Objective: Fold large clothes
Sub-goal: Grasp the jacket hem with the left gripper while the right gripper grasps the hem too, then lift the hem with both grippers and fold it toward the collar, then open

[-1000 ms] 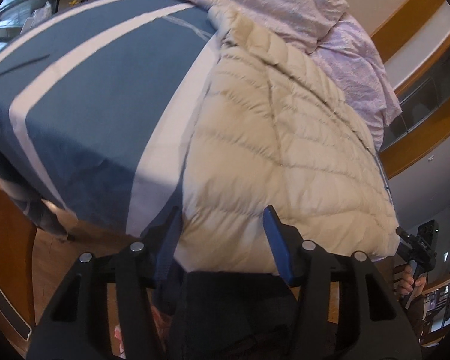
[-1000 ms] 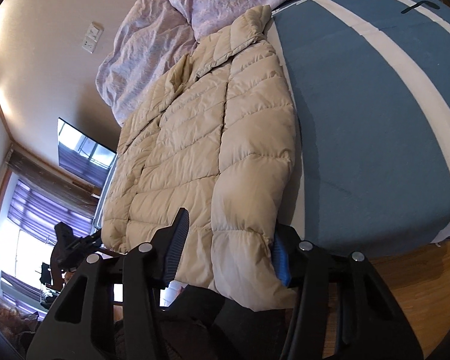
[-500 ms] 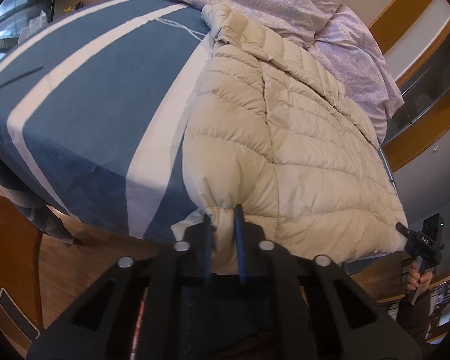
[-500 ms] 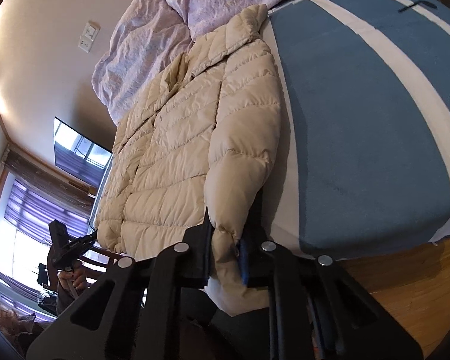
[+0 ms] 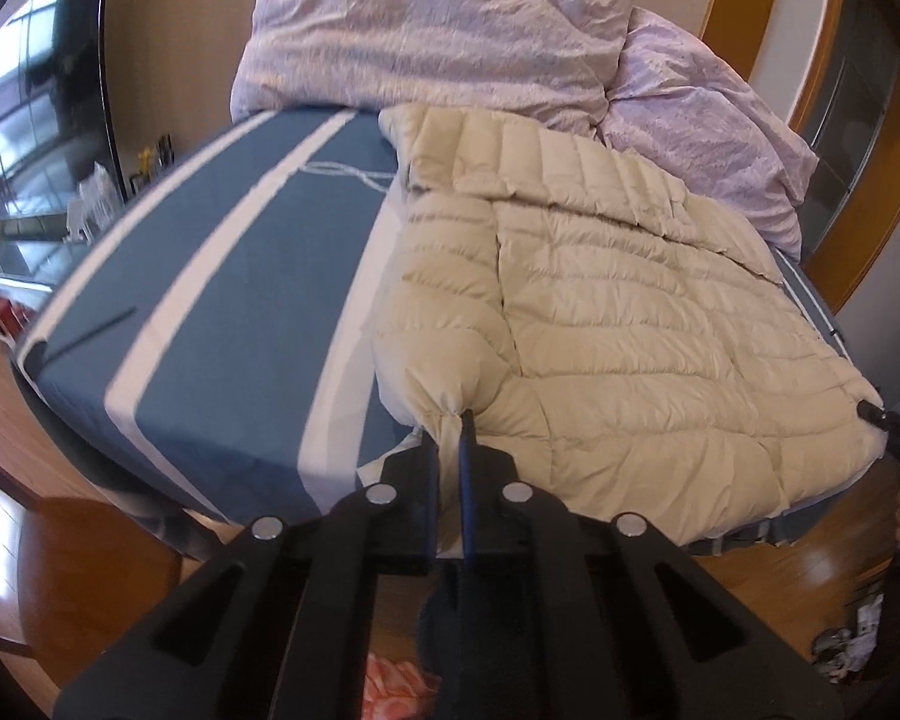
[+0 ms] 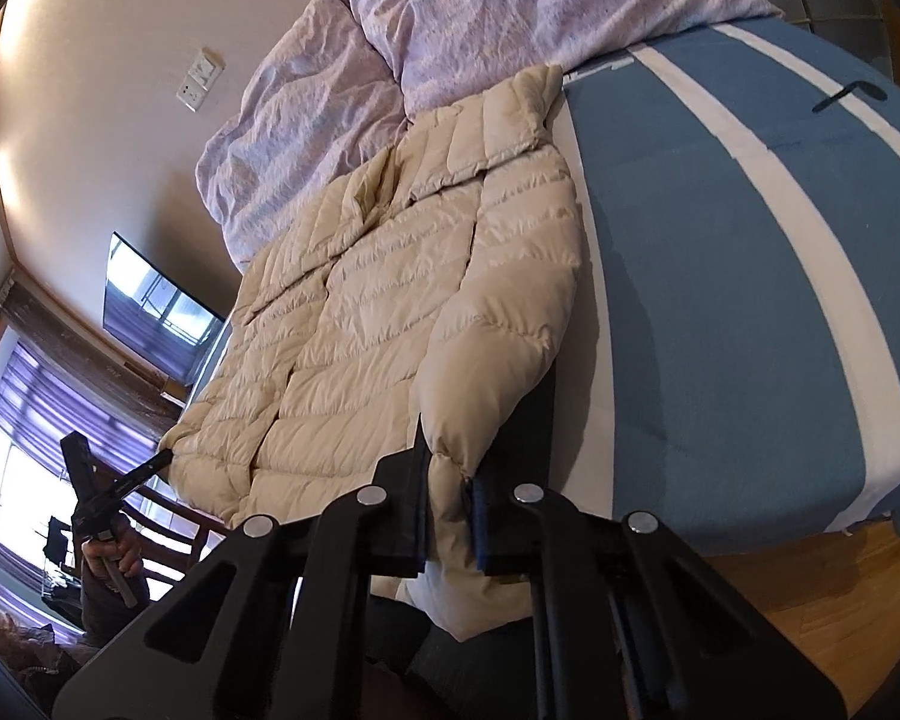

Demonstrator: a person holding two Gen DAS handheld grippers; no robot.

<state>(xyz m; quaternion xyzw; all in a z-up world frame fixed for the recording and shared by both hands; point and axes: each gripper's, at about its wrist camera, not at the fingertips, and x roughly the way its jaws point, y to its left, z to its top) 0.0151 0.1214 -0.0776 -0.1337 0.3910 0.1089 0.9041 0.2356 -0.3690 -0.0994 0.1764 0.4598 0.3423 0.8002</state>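
A cream puffer jacket (image 5: 630, 312) lies flat on the bed with its collar toward the pillows. In the left wrist view my left gripper (image 5: 450, 420) is shut on a bunched fold at the jacket's near left corner, which is lifted slightly off the sheet. The right gripper (image 5: 870, 409) shows at the far right, its tip at the jacket's other near corner. In the right wrist view my right gripper (image 6: 447, 456) is shut on a sleeve cuff of the jacket (image 6: 360, 324). The left gripper (image 6: 162, 457) touches the hem corner at the left.
The bed has a blue sheet with white stripes (image 5: 222, 312) (image 6: 720, 300), and a thin dark object (image 5: 93, 330) lies on it. A crumpled lilac duvet (image 5: 438, 30) fills the far end. A wooden chair (image 6: 174, 516) and wood floor (image 5: 90, 570) border the bed.
Both grippers went from open around the jacket's near edge to shut on it. The left one then rose and rolled, lifting its corner; the right one rose slightly with the cuff.
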